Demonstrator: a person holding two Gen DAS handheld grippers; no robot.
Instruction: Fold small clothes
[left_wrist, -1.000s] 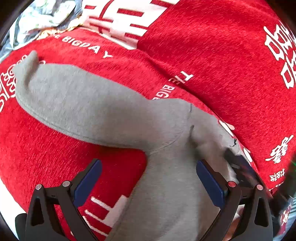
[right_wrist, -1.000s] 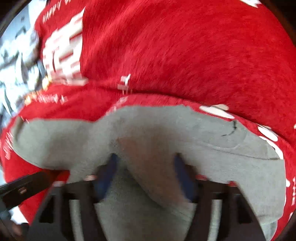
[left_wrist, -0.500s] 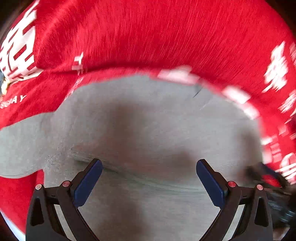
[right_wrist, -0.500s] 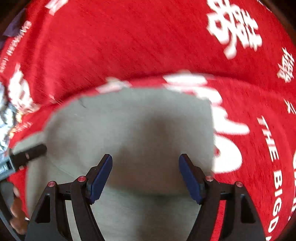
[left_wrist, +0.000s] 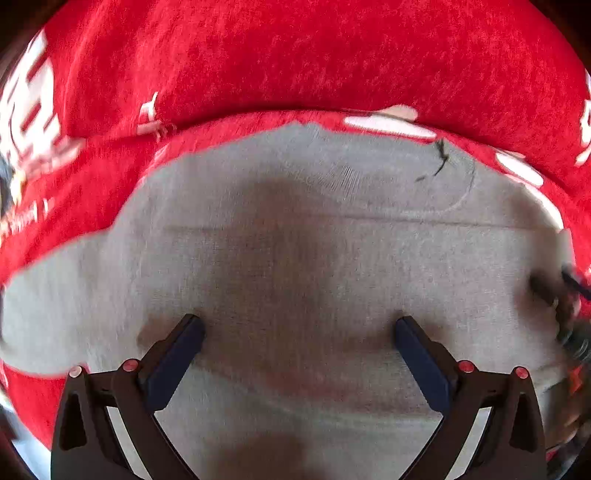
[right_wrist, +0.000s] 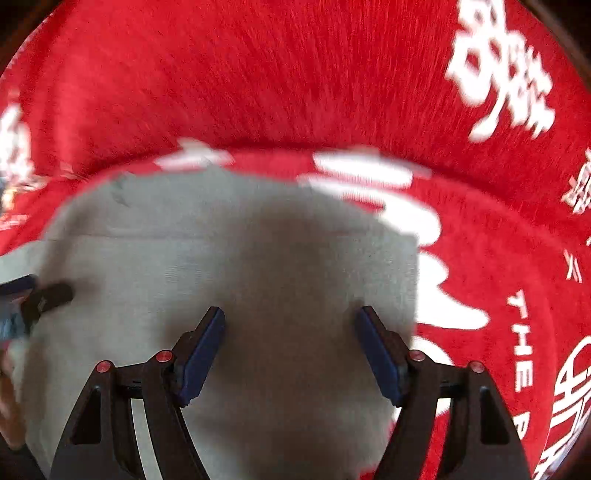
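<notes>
A small grey garment (left_wrist: 295, 240) lies spread flat on a red cloth (left_wrist: 295, 55) with white print. A short dark thread mark (left_wrist: 439, 158) sits near its far edge. My left gripper (left_wrist: 297, 328) points down over the garment's middle, jaws wide open, with nothing pinched. My right gripper (right_wrist: 290, 321) hovers over the garment's right part (right_wrist: 221, 240), close to its right edge. Its jaws are opening, and only flat fabric lies beneath them. Each gripper's tip shows at the edge of the other's view: the right gripper (left_wrist: 554, 295) and the left gripper (right_wrist: 44, 295).
The red cloth (right_wrist: 295, 74) with large white characters (right_wrist: 498, 66) and lettering surrounds the garment on all sides. A fold or ridge in the cloth runs just beyond the garment's far edge. A hand (right_wrist: 7, 387) shows at the left rim of the right wrist view.
A second ago the garment was bunched, with a hump between the right fingers. Now it lies flat, and both grippers have swung over its body. The right jaws stand wider.
</notes>
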